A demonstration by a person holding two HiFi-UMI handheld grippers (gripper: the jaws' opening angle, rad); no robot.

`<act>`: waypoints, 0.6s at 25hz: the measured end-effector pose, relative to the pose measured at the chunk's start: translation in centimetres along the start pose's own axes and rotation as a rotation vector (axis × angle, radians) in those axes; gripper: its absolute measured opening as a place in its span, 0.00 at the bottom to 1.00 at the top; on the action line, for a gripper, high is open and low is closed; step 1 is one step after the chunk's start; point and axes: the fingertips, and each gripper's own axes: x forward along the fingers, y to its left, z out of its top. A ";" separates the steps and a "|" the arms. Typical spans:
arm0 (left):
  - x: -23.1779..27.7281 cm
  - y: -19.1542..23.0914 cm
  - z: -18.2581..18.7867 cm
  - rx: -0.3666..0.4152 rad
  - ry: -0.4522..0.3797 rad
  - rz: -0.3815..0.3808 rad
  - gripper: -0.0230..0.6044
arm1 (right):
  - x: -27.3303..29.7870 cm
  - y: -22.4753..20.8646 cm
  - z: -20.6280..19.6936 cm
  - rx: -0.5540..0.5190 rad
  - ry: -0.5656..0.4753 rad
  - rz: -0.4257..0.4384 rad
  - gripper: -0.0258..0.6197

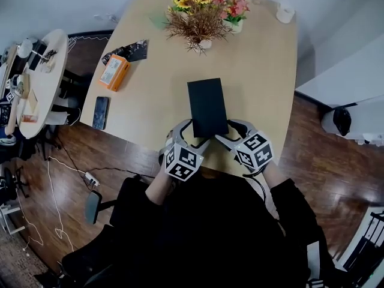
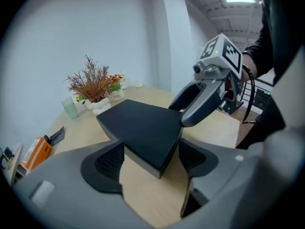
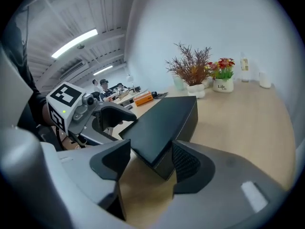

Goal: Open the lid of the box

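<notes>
A flat black box [image 1: 207, 107] lies shut on the wooden table [image 1: 264, 83], its short end towards me. My left gripper [image 1: 192, 135] sits at the box's near left corner and my right gripper [image 1: 228, 132] at its near right corner. In the left gripper view the box [image 2: 138, 123] pokes a corner between the wide-set jaws of the left gripper [image 2: 150, 161], and the right gripper [image 2: 209, 94] shows beyond. In the right gripper view, the other corner of the box [image 3: 167, 118] lies between the spread jaws of the right gripper [image 3: 147, 161]. The pads sit close beside the box's sides.
Dried plants and flower pots [image 1: 201, 17] stand behind the box. An orange carton [image 1: 114, 72] and a dark phone [image 1: 100, 113] lie at the table's left edge. A white cup [image 1: 285, 13] is at the far right. A round side table [image 1: 42, 83] stands left.
</notes>
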 end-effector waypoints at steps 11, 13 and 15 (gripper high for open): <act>0.3 0.0 0.0 0.003 -0.003 0.016 0.56 | 0.1 0.2 0.1 -0.112 0.085 -0.142 0.41; 0.3 0.1 0.0 0.003 0.003 0.016 0.56 | 0.1 0.3 0.1 -0.138 0.093 -0.159 0.40; 0.3 0.1 0.1 0.003 0.006 0.016 0.56 | 0.0 0.4 0.3 -0.166 0.097 -0.174 0.40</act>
